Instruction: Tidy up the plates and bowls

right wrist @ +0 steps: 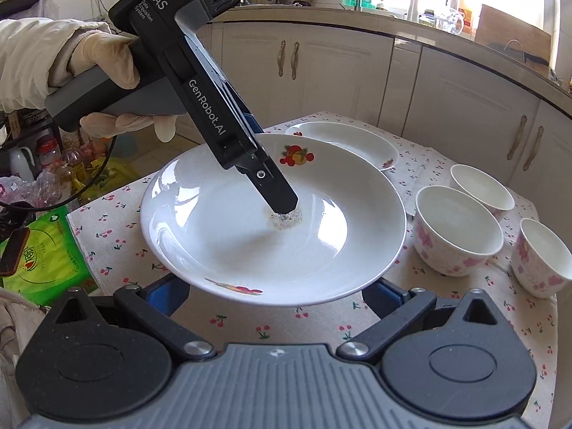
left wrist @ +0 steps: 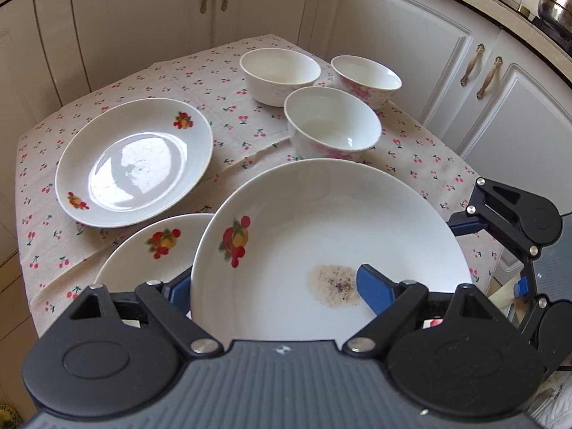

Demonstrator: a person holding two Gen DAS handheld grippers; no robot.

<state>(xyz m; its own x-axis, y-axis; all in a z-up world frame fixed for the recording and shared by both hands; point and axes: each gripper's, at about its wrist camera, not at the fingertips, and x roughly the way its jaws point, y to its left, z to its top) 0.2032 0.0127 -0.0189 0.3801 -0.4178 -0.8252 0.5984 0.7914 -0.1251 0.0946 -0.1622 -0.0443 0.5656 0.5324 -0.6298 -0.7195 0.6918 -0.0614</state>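
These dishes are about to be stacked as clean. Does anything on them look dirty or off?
Yes. The lifted plate has a brownish, pepper-flecked smear in its well, right by the left tool's finger. The other plates and bowls look clean.

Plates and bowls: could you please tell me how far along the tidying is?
Done: nothing stacked yet. In hand: the left gripper clamps the stained plate, raised off the table. Left: two other plates and three bowls lie unstacked.
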